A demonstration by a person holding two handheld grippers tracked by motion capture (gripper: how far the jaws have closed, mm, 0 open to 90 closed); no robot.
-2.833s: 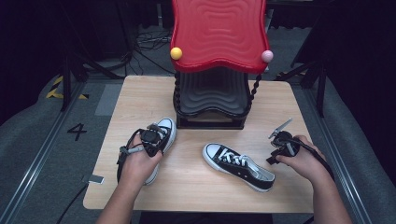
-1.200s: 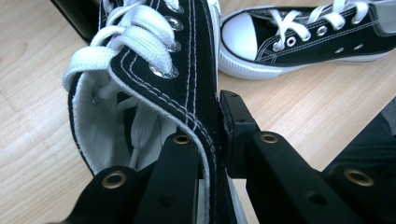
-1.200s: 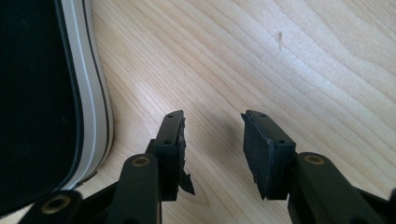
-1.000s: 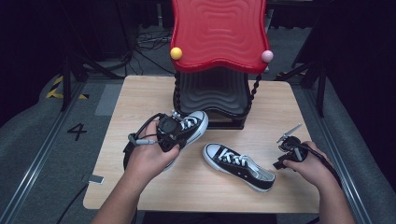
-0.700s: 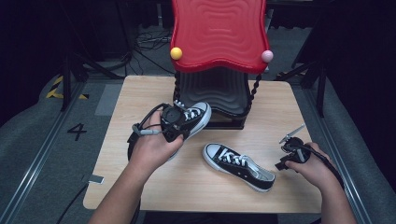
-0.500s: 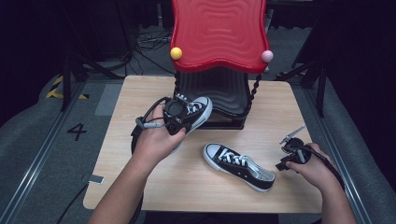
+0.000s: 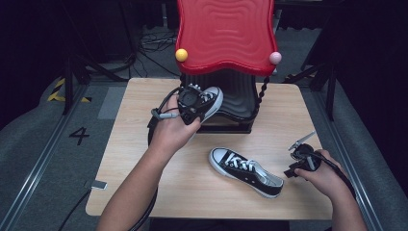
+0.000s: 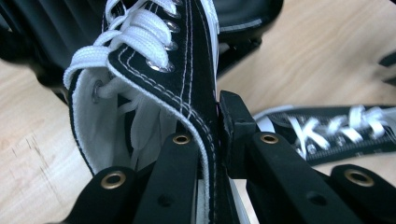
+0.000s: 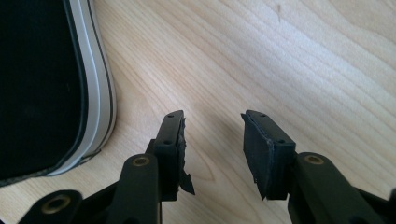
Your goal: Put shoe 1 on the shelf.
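While the left gripper has its jaws clamped on the side wall of a black-and-white sneaker, it holds that shoe up off the table, right in front of the black lower tier of the red-topped rack. Laces and eyelets sit just above the jaws. Over on the right, the right gripper hangs low over bare wood with its jaws apart, nothing between them, just beside the second sneaker, which lies flat on the tabletop.
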